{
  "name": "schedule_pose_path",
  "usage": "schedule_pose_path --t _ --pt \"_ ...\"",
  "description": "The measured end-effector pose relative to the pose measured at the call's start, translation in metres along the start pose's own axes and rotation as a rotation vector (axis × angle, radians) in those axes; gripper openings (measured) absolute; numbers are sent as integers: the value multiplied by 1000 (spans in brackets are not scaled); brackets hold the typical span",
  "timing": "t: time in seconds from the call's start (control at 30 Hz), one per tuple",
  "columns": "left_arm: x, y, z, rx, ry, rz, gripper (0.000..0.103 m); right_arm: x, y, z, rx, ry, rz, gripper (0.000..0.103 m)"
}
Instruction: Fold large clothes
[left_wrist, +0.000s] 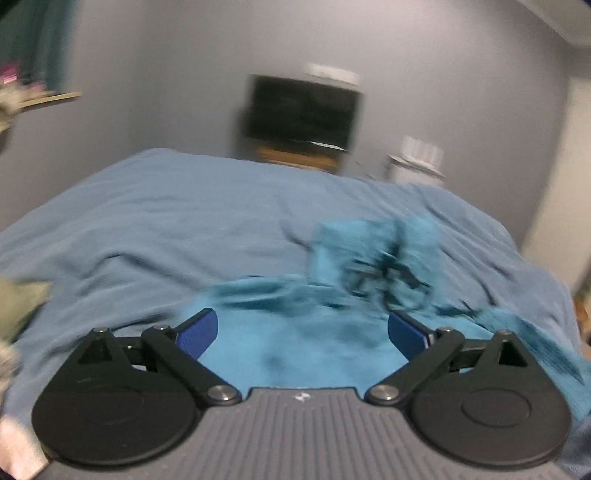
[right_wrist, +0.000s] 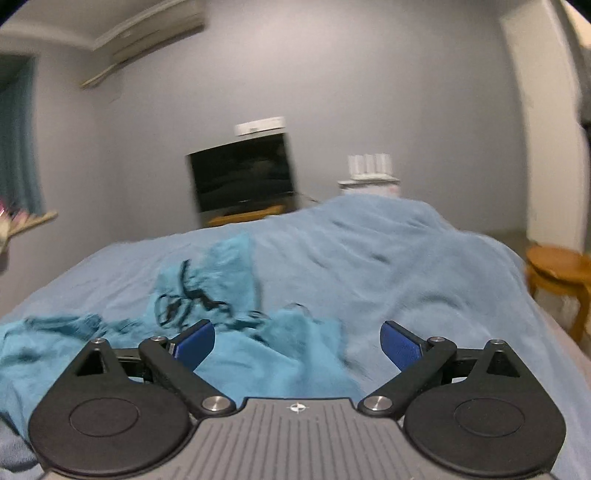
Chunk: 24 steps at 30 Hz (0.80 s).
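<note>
Loosely crumpled, the turquoise garment (left_wrist: 306, 354) lies in a rumpled heap on the bed's pale blue blanket (left_wrist: 147, 221). Its cloth is bunched and creased, with a black printed pattern (left_wrist: 388, 273) showing on a raised fold; blur hides what the print depicts. From the right wrist view the same garment (right_wrist: 258, 362) spreads leftward across the blanket (right_wrist: 406, 258), its black markings (right_wrist: 184, 295) on the upper part.

The left gripper (left_wrist: 303, 332) stands wide, its blue pads (left_wrist: 197, 334) well apart. The garment lies just below and ahead of them, filling the gap between the fingers, and neither pad presses on it. The right gripper (right_wrist: 297, 341) is equally wide. The garment's right edge runs under its gap, so cloth sits beneath the left pad (right_wrist: 194, 345) and bare blanket beneath the other. Nothing is clamped.
</note>
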<state>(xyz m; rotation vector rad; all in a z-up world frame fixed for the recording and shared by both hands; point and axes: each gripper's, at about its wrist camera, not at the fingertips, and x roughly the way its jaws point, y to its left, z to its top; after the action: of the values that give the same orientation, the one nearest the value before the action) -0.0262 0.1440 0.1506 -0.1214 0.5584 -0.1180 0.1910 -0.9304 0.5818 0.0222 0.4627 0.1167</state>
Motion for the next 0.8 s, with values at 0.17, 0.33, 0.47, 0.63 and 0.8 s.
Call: schedule_pose_path --t 0.17,0.33,0.47,0.63,0.8 --pt "78 -63 7 128 72 -49 99 64 57 10 -97 71 126 98" --pt "142 -89 -11 186 140 -68 99 126 106 10 -136 142 185 92" --pt "174 -66 -40 180 198 -29 99 176 116 28 -134 160 192 89" --pt "194 4 -50 -116 269 11 98 268 112 58 -94 164 122 86" --pt "192 16 -46 -136 253 7 99 360 112 77 -82 139 78 86"
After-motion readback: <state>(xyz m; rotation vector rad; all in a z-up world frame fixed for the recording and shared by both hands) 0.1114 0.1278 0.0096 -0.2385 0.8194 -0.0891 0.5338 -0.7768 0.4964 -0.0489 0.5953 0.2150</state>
